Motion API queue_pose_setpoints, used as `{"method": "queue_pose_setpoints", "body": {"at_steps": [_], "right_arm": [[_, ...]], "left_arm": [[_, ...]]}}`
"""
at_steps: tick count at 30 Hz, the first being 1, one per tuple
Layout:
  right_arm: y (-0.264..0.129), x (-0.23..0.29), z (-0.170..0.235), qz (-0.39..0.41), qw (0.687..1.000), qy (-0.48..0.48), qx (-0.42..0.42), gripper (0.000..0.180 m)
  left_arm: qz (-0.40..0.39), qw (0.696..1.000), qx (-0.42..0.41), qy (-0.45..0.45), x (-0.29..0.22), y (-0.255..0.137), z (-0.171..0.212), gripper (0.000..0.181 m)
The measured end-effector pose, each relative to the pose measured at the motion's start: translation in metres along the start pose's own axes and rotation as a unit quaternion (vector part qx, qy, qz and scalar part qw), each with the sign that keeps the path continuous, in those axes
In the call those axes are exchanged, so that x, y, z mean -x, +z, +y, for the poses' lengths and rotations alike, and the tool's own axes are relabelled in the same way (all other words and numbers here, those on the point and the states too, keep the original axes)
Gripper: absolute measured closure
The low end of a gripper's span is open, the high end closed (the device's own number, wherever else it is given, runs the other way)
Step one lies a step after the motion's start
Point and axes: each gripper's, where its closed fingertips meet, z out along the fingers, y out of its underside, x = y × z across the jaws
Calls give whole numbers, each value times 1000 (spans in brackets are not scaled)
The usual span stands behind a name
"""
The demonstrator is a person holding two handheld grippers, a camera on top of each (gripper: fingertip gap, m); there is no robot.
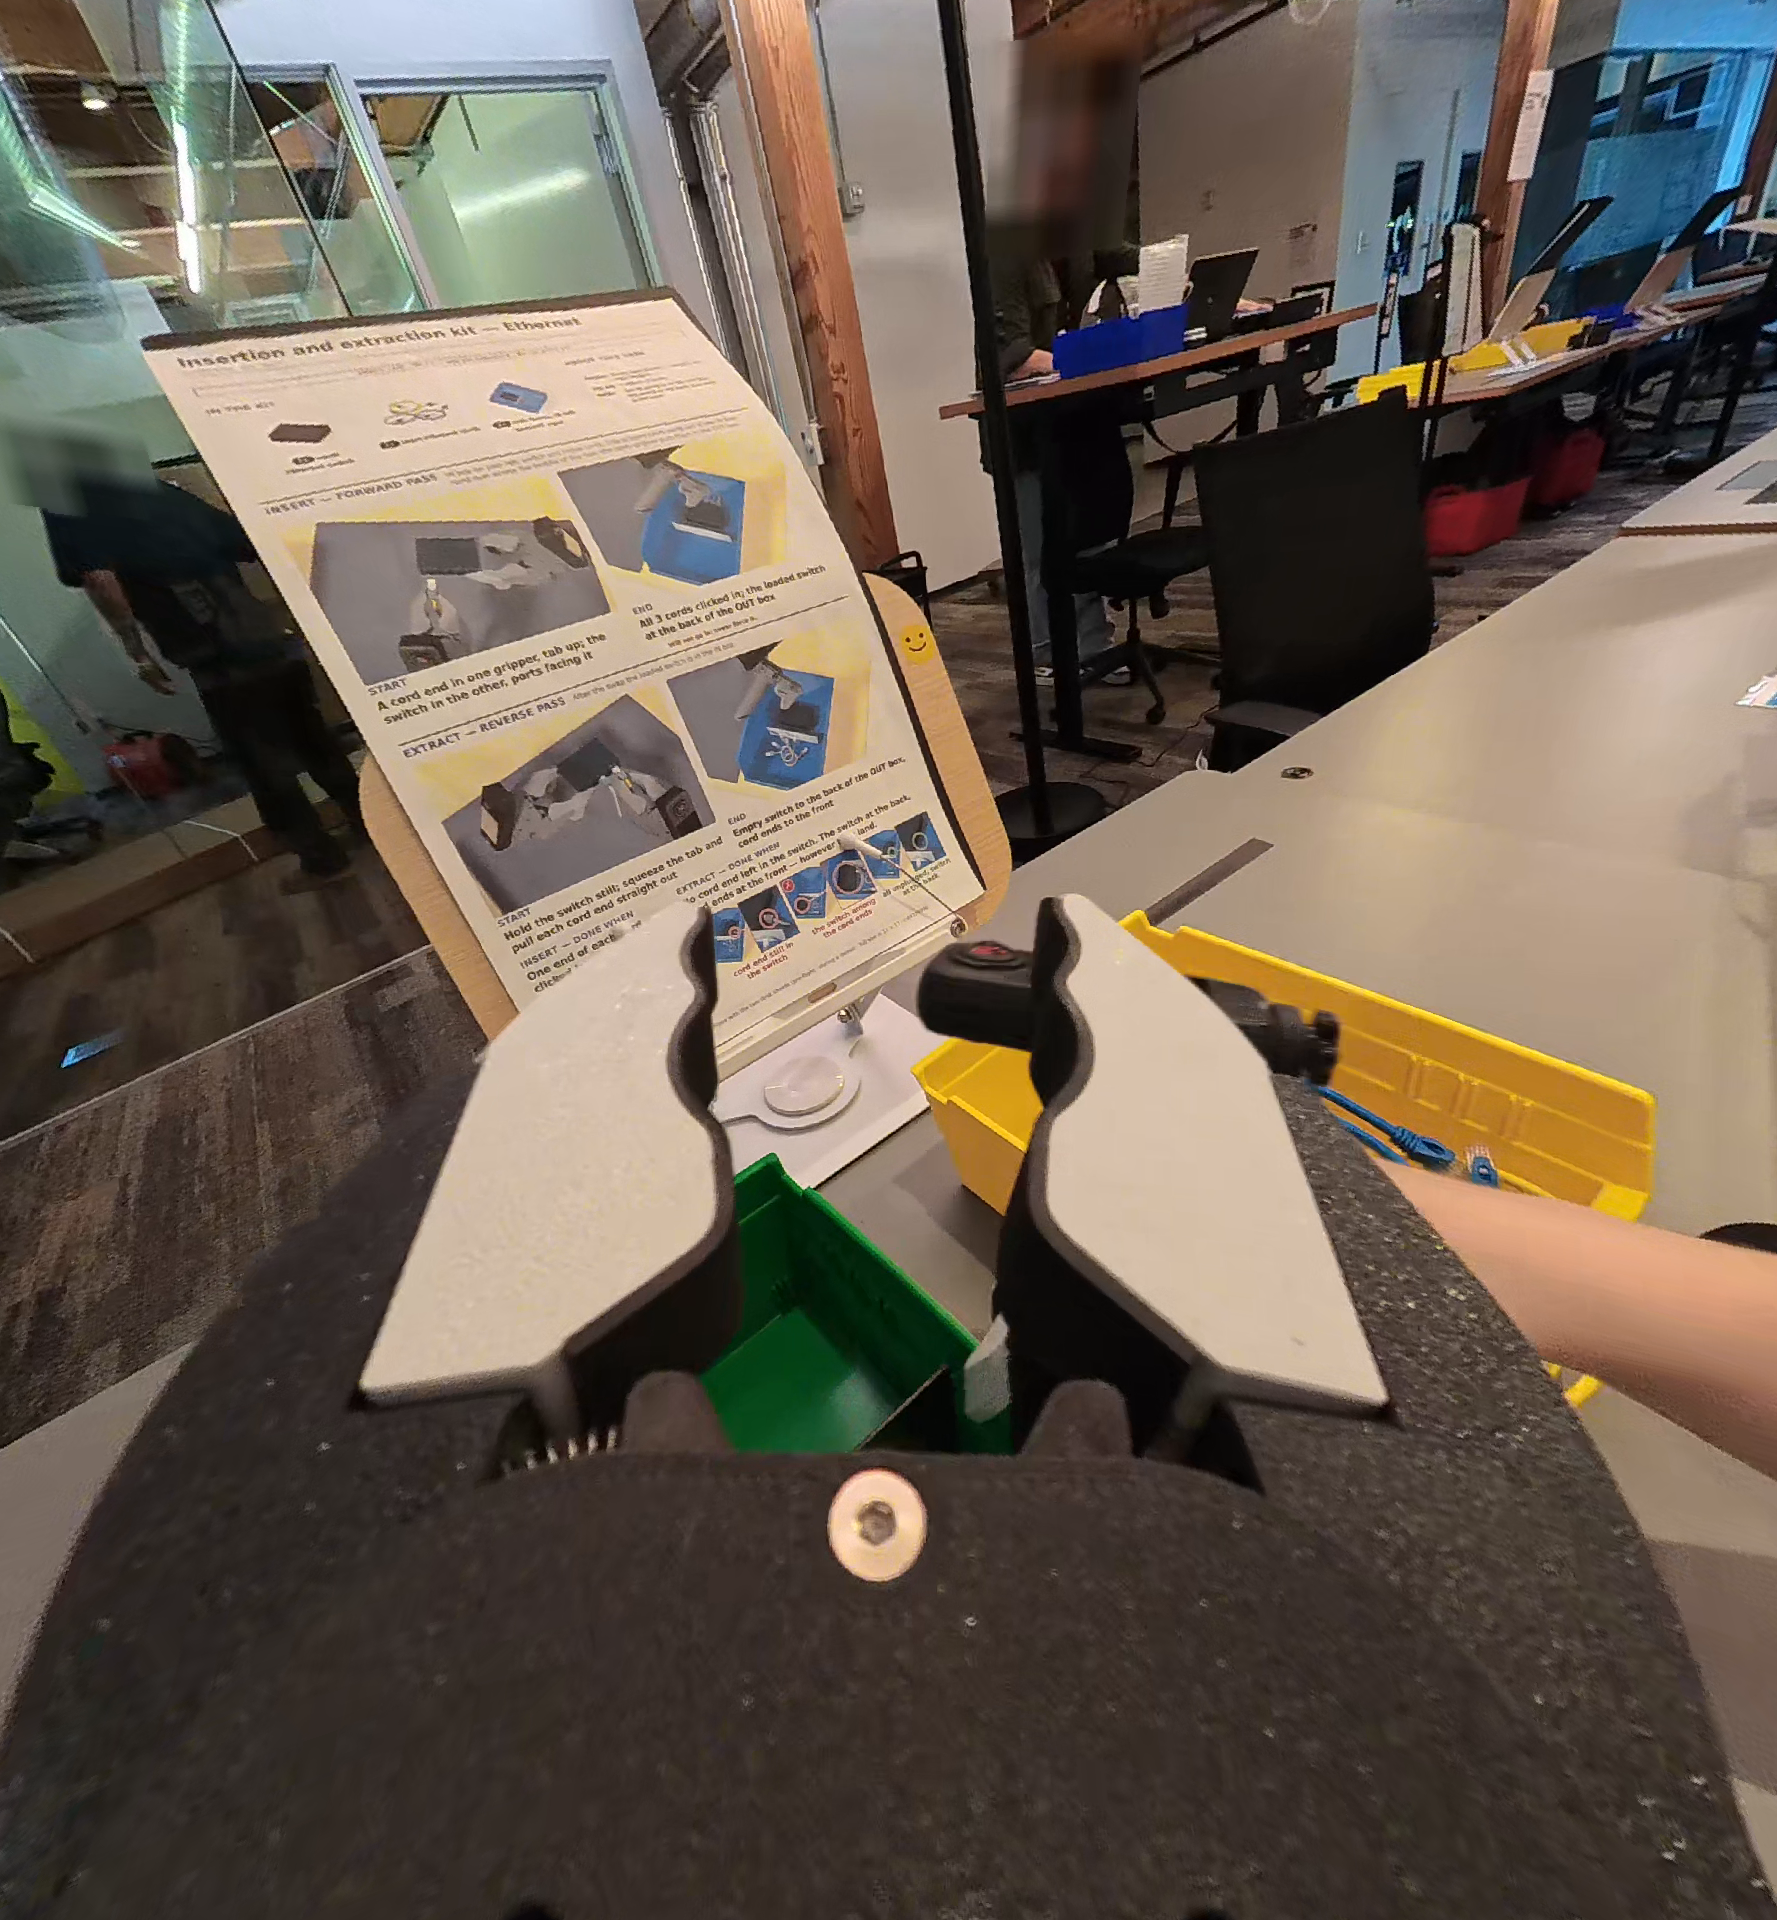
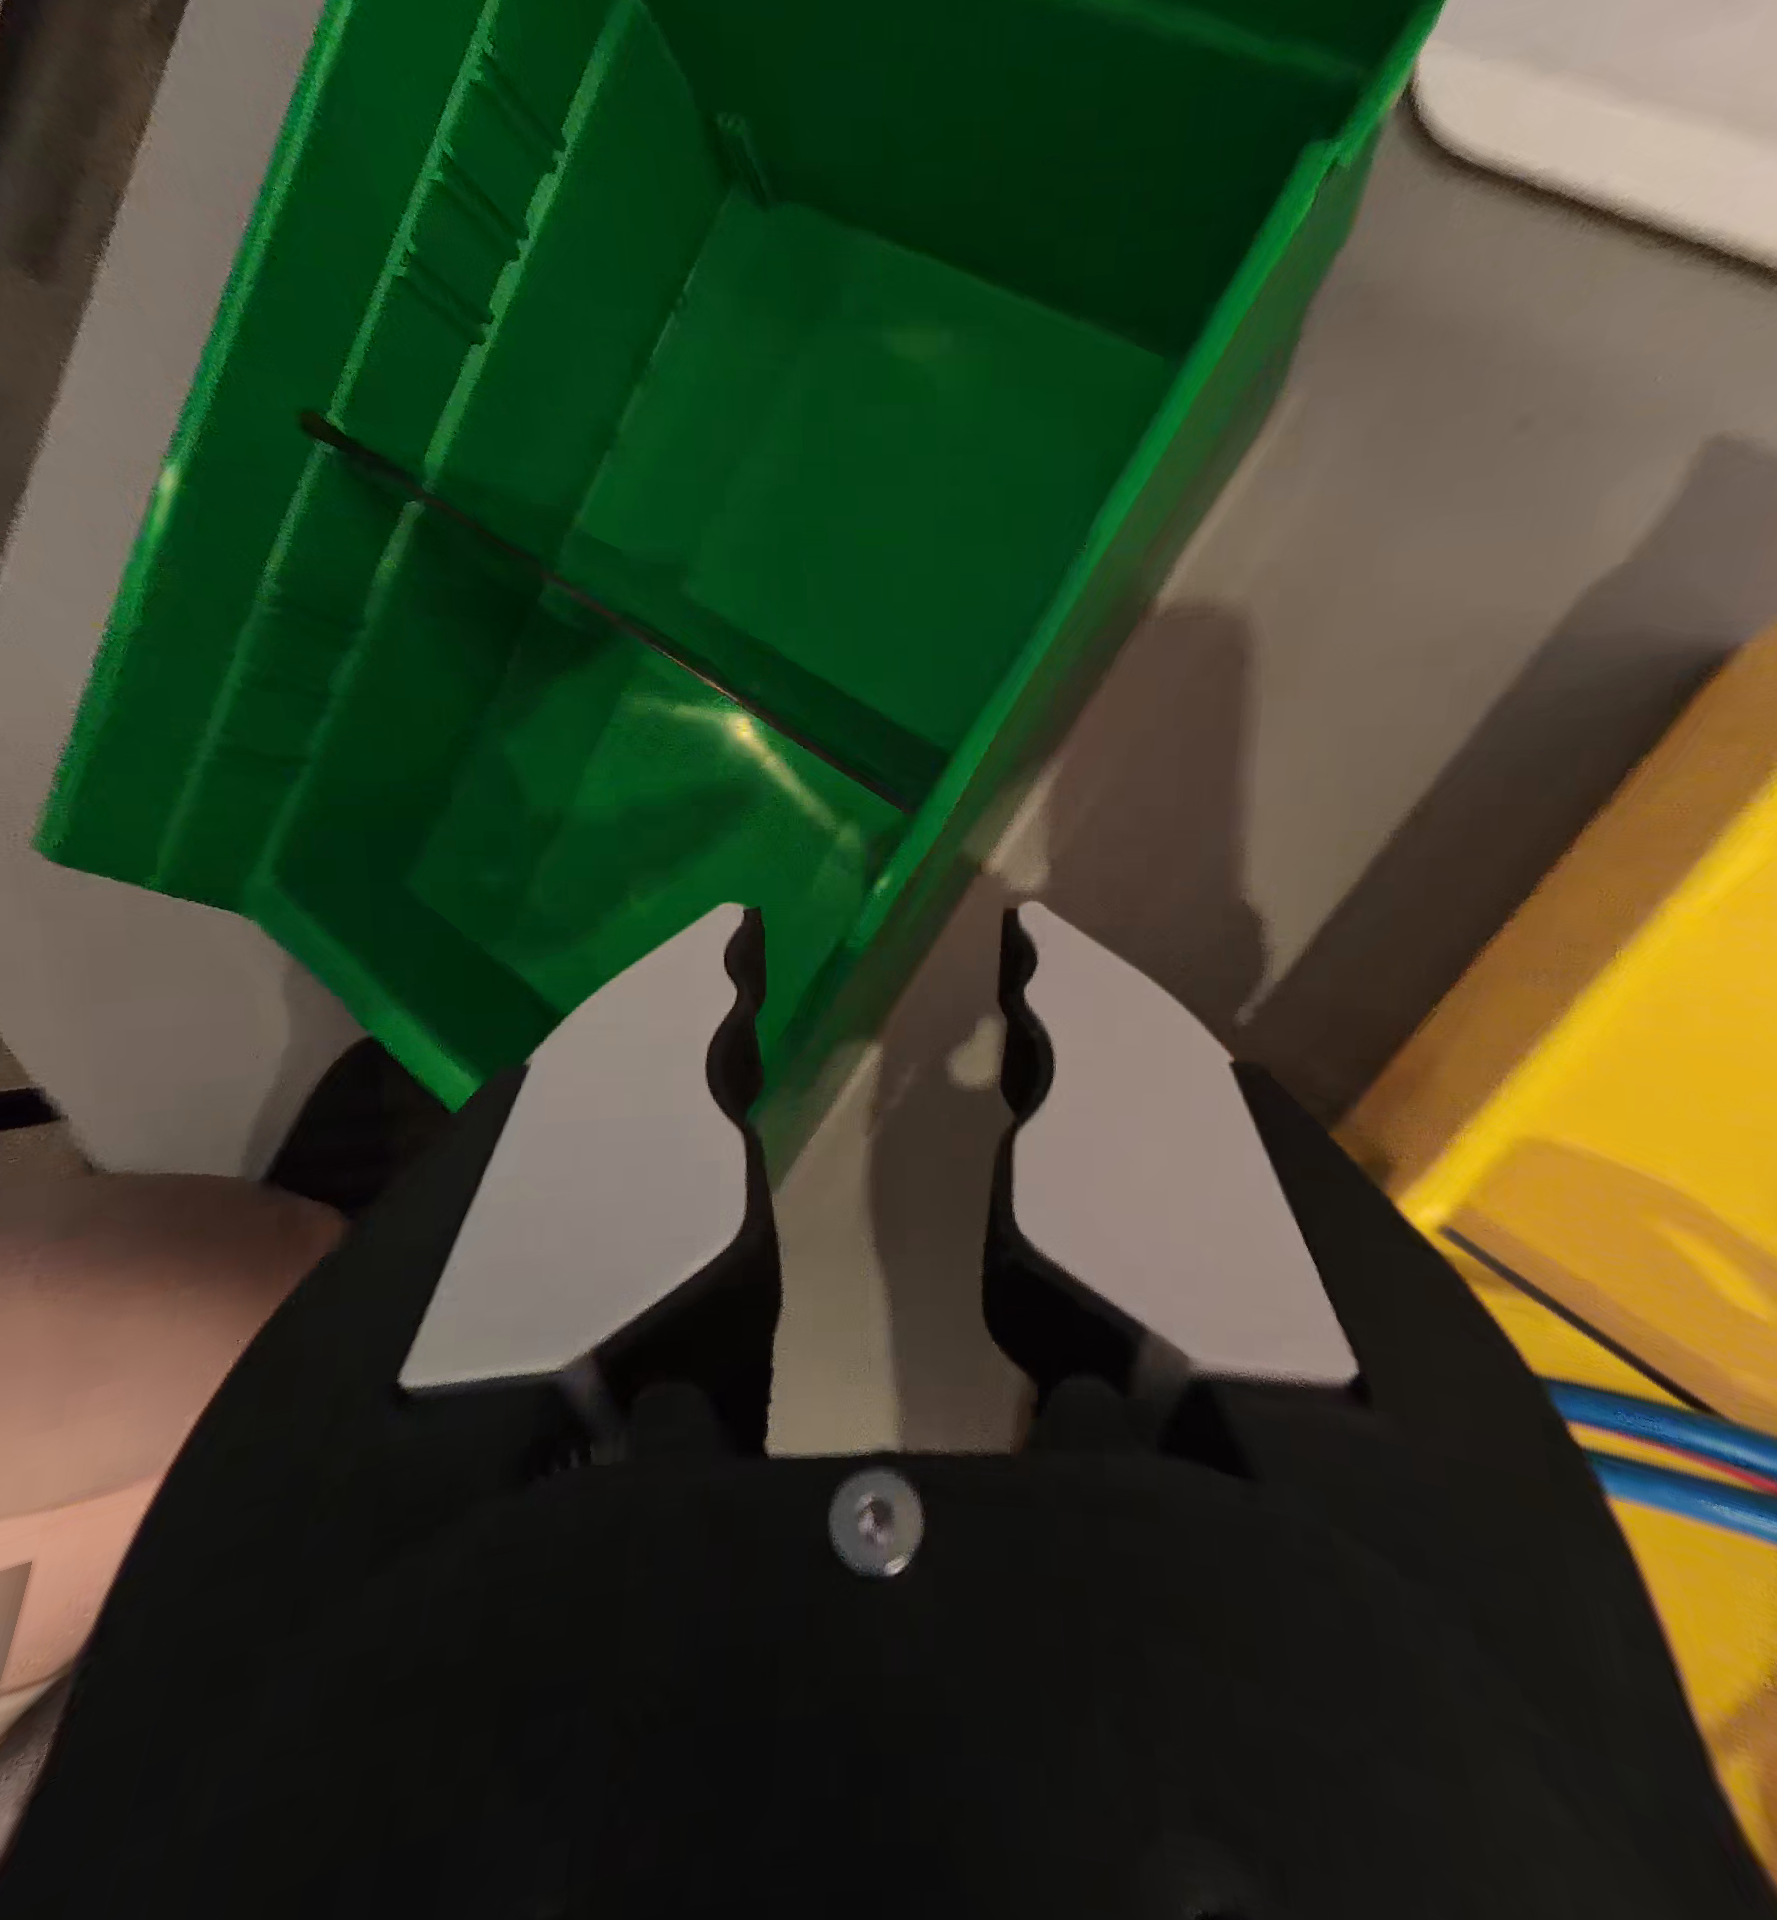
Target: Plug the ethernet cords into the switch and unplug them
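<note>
Both grippers are hanging with fingers spread, gripping nothing: left gripper (image 1: 868, 935) is hovering above the green bin (image 1: 842, 1340), right gripper (image 2: 882, 920) over its near corner (image 2: 655, 520). Blue ethernet cords (image 2: 1715, 1475) are lying in the neighbouring yellow bin (image 1: 1435, 1081); I cannot find the switch.

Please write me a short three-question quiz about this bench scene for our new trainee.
1. True or false: the left tongs are shut on a cord.
2. Which bin holds the blue ethernet cords? A) green bin B) yellow bin
3. Fill in: the green bin's two compartments look ____.

Key:
1. False; both the left tongs and the right tongs are open and hold nothing.
2. B.
3. Empty; only a thin black divider crosses it.
</note>
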Motion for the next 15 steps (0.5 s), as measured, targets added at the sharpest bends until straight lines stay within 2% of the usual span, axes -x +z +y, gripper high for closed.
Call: {"method": "queue_pose_setpoints", "body": {"at_steps": [1, 4, 8, 13, 15], "right_arm": [[4, 5, -1, -21, 1000, 20, 8, 135], [12, 10, -3, -31, 997, 65, 34, 135], [27, 3, 14, 59, 991, 41, 115, 150], [44, -7, 36, 149, 970, 27, 188, 149], [44, -12, 31, 172, 970, 32, 170, 157]], "left_arm": [[2, 1000, 0, 0, -1, 0, 0, 123], [4, 1000, 0, 1, -2, 0, -1, 123], [3, 1000, 5, 9, -5, 1, 1, 122], [5, 1000, 24, 18, -9, 2, 6, 122], [6, 999, 29, 23, -11, 2, 8, 122]]}}
